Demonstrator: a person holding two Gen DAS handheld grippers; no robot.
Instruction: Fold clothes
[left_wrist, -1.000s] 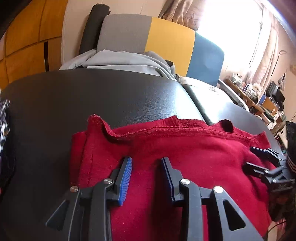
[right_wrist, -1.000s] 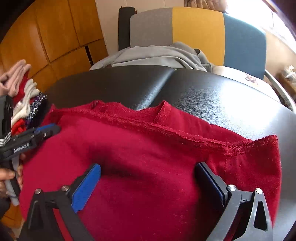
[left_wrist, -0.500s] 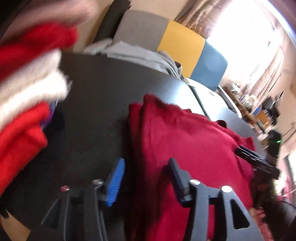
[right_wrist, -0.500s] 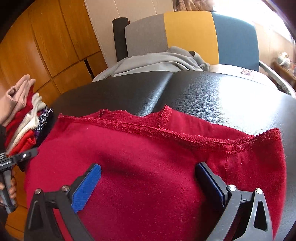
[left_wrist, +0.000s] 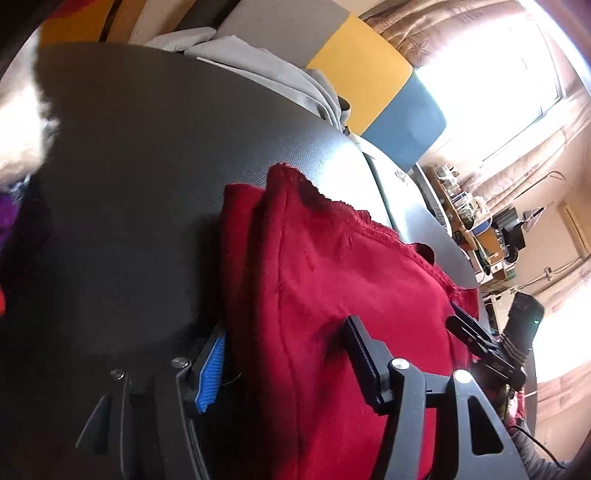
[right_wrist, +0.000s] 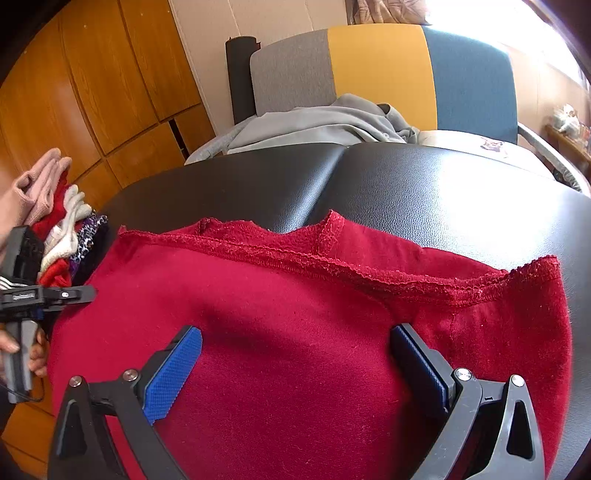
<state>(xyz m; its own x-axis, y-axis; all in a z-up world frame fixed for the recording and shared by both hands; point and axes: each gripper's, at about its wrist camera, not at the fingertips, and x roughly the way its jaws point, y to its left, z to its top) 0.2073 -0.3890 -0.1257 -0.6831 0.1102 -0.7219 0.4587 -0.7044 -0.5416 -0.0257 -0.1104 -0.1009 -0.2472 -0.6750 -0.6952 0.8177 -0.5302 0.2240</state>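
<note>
A folded red garment (right_wrist: 295, 332) lies on the black padded table (right_wrist: 406, 192), its seamed edge away from me. My right gripper (right_wrist: 295, 365) is open, its fingers resting on the cloth near its front. My left gripper (left_wrist: 284, 354) is open, tilted, straddling the left folded edge of the red garment (left_wrist: 332, 295); its blue pad (left_wrist: 212, 365) is on the outer side of the edge. The left gripper also shows at the far left of the right wrist view (right_wrist: 79, 293), and the right gripper at the right of the left wrist view (left_wrist: 465, 325).
A stack of folded clothes (right_wrist: 62, 229) in pink, red, white and purple sits at the table's left end. A grey garment (right_wrist: 325, 125) lies on a grey, yellow and blue chair (right_wrist: 380, 70) behind the table. Wooden cabinets stand at the left.
My left gripper has swung left off the top of the garment and tilted, and now straddles its left folded edge. The right gripper has stayed open on the cloth.
</note>
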